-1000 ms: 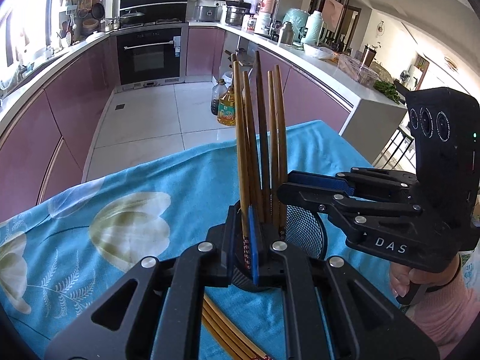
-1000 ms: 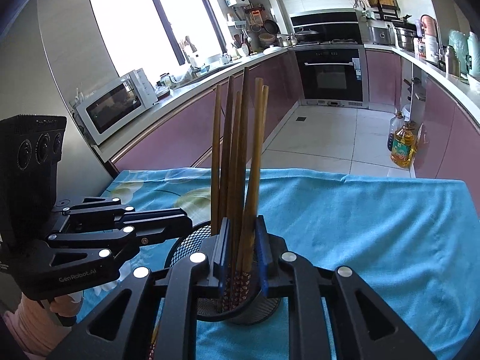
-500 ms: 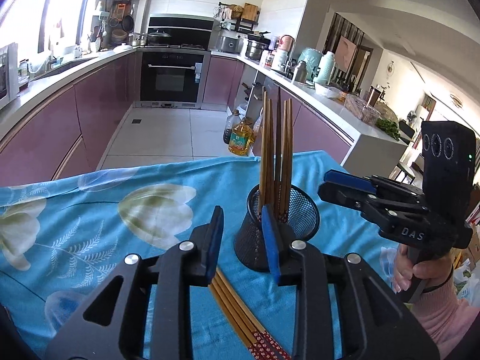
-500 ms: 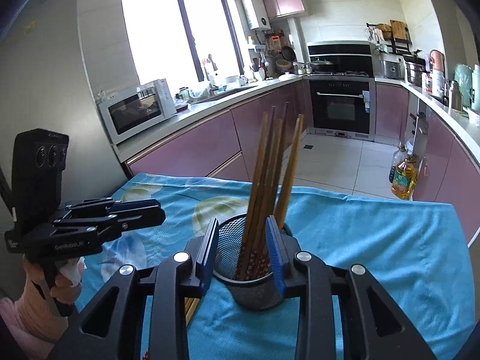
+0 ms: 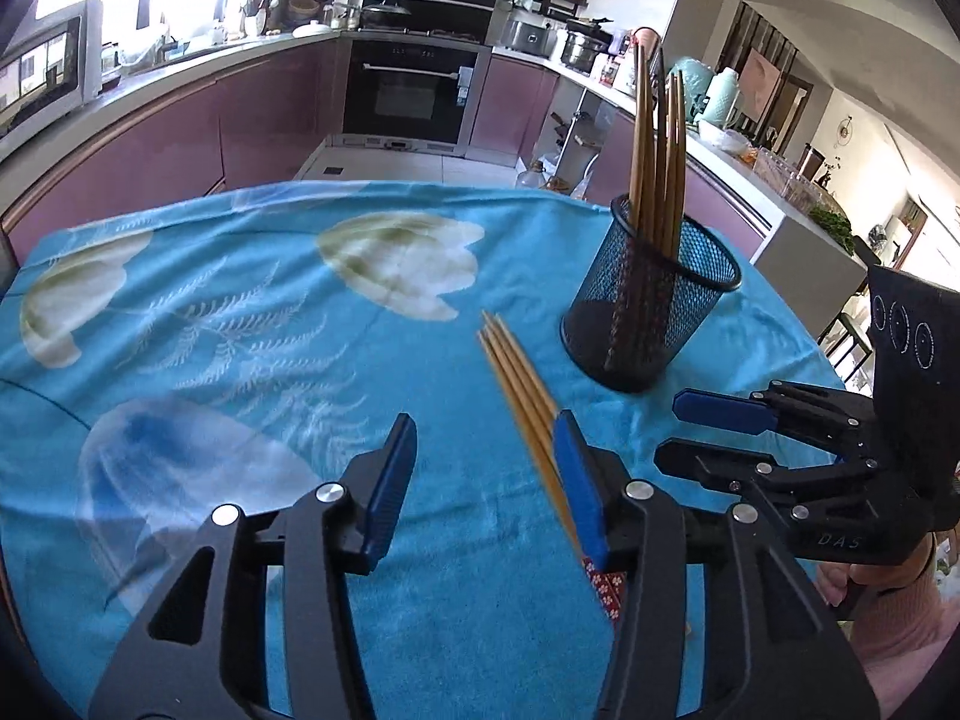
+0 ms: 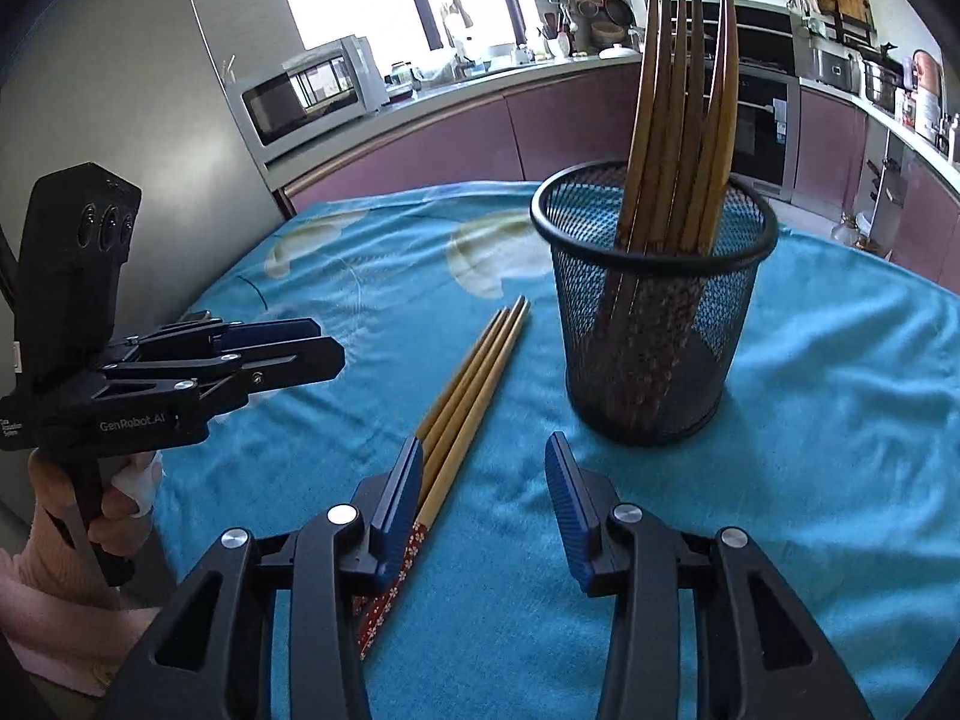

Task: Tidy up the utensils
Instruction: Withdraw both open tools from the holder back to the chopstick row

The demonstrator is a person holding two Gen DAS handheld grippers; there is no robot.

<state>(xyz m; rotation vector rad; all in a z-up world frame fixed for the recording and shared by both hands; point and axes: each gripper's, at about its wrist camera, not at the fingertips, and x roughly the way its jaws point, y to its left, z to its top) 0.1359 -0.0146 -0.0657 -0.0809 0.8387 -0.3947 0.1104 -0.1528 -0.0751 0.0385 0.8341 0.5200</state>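
We see two matte black handheld grippers, each finger lined with a ribbed blue pad. The left gripper (image 5: 485,483), filling the bottom of its own wrist view, shows round silver screw heads on angular, cut-out finger arms. At the left edge of the right wrist view, its side bears white lettering reading "GenRobot.AI" below a tall black housing with three round lenses. The right gripper (image 6: 485,495) matches; at the right edge of the left wrist view, it is marked "DAS". We note pink sleeves at both wrists.
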